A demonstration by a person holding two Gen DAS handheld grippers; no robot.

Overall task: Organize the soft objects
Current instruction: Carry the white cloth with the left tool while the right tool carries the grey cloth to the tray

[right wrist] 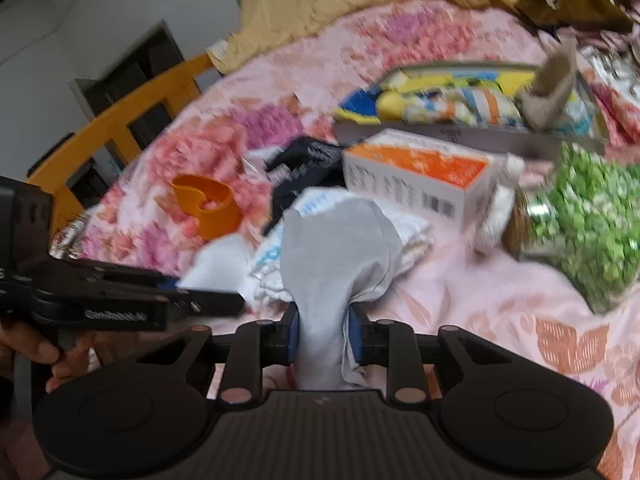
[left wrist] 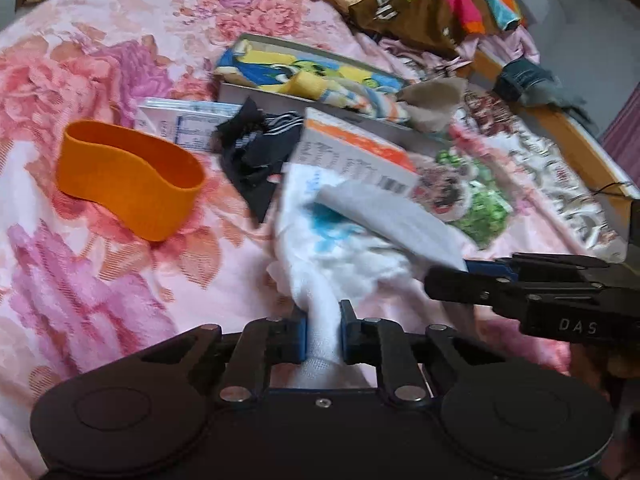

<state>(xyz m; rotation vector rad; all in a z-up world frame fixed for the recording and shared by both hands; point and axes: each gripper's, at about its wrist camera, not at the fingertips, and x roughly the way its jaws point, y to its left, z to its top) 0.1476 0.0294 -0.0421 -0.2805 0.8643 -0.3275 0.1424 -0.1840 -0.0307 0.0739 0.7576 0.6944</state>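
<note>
Item, sorting barely begun: I am pinching the white cloth (left wrist: 320, 344) in my left tongs (left wrist: 323, 334) and gripping what seems its grey layer (right wrist: 332, 264) in my right tongs (right wrist: 322, 336), above the bed (left wrist: 120, 280), while the orange band (left wrist: 128, 178) and black garment (left wrist: 256, 160) are lying loose.

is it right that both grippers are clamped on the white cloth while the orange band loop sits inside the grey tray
Not quite. The orange band loop lies on the floral pink bedspread, well outside the grey tray, as the left wrist view shows. The left gripper and right gripper are indeed clamped on the white cloth.
</note>
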